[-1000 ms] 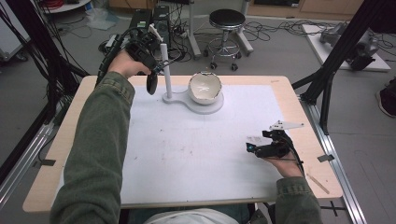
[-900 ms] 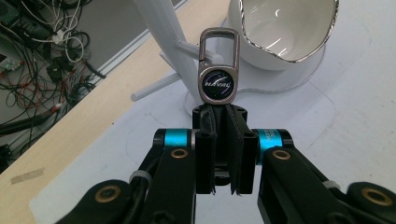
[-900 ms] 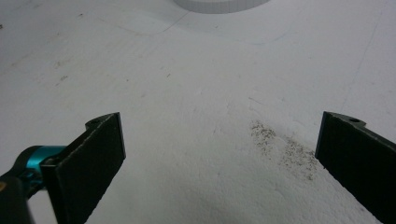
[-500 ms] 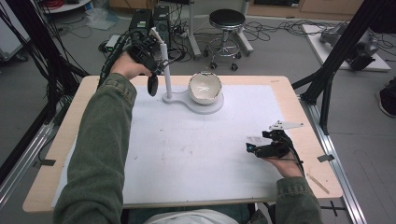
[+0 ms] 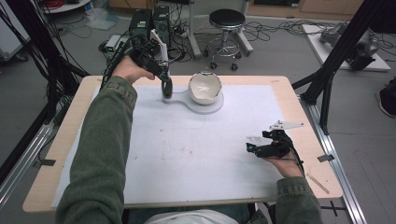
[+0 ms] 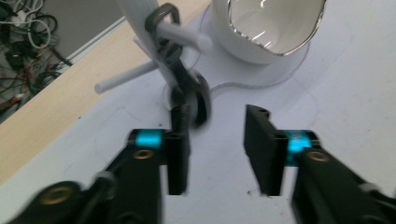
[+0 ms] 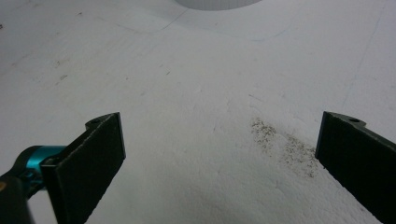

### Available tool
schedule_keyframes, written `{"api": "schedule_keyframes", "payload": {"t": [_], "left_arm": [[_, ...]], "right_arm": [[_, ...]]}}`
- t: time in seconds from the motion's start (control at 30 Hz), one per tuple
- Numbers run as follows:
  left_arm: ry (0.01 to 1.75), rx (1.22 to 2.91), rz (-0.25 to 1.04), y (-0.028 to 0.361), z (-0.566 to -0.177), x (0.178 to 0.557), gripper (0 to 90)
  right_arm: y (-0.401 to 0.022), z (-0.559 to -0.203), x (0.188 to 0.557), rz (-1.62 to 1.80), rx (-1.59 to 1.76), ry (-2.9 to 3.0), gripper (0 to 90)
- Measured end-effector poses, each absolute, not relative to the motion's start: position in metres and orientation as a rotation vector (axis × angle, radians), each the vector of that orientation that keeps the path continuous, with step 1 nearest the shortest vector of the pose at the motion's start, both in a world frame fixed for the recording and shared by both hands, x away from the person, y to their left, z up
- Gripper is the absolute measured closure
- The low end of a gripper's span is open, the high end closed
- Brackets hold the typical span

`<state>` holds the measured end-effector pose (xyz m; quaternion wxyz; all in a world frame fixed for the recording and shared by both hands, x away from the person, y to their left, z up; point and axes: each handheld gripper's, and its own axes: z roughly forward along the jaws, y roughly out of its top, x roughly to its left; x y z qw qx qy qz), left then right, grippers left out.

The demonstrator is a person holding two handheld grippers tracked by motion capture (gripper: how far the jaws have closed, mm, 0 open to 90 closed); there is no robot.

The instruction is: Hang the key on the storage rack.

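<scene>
A dark spoon (image 6: 184, 88) hangs by its loop from a peg of the white stand (image 6: 140, 18), beside the cup (image 5: 204, 87). The left tongs (image 6: 217, 149) have just been opening, the spoon beside one pad. Withdraw straight back, avoiding a snag. The right tongs (image 7: 219, 161) rest open.

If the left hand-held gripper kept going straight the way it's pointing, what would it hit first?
Most likely the dark ladle hanging on the white stand; its bowl sits just past the left hand-held gripper, near one finger. The jaws have just been opening, nothing between them.
</scene>
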<state>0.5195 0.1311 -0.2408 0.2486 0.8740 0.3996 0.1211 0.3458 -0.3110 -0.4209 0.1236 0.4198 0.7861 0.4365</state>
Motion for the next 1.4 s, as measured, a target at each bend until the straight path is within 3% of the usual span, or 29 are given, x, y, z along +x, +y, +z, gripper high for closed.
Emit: {"api": "schedule_keyframes", "payload": {"t": [0.3,0.4,0.63,1.4], "left_arm": [[1.074,2.389,0.379,0.133,-0.242,0.517,8.3],[1.056,2.383,0.332,0.137,-0.243,0.515,1.7],[1.041,2.334,0.273,0.145,-0.243,0.504,1.7],[1.062,2.223,0.277,0.202,-0.284,0.46,1.7]], "right_arm": [[-0.31,-0.421,0.345,1.27,1.23,2.296,0.6],[-0.31,-0.421,0.345,1.26,1.232,2.3,0.6],[-0.311,-0.421,0.346,1.26,1.228,2.291,0.6],[-0.308,-0.422,0.347,1.247,1.228,2.304,0.6]]}}
